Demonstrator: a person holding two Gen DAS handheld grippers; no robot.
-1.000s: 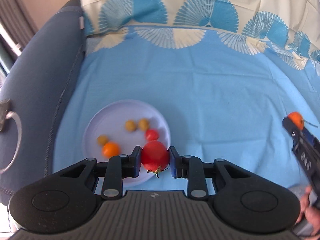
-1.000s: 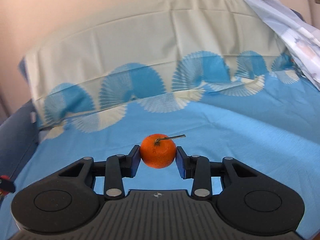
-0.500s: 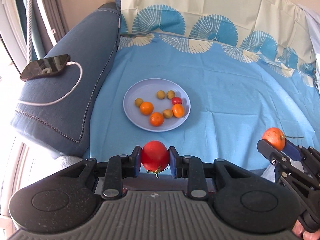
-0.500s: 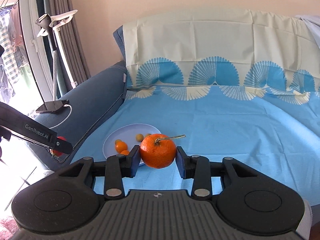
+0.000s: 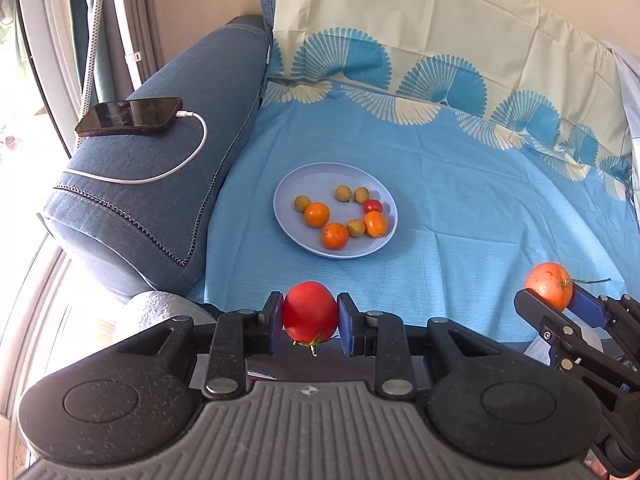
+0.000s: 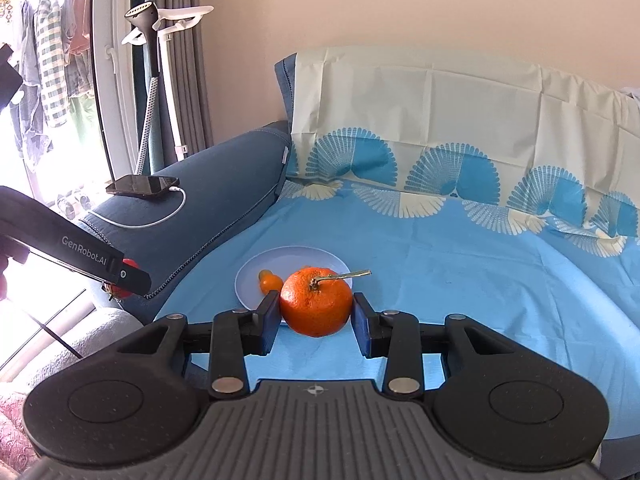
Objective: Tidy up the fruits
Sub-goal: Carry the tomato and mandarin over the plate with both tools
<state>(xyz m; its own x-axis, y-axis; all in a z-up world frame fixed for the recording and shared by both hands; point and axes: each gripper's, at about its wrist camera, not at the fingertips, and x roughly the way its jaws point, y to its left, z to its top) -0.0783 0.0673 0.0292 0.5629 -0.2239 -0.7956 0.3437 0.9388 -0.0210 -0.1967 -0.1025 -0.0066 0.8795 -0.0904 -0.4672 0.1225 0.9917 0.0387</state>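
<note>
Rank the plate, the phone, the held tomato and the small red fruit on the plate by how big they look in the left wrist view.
1. Plate
2. Phone
3. Tomato, though it sits nearest the camera, so it looks inflated
4. Small red fruit

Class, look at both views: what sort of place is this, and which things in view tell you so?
Probably a home living room: a blue sofa armrest with a charging phone on it, a patterned sheet over the seat, and laundry hanging by the window.

Our left gripper (image 5: 310, 322) is closed on the tomato (image 5: 310, 312) and tilted down. Our right gripper (image 6: 316, 314) is closed on the tangerine (image 6: 316, 302), more level, beside the left.
</note>
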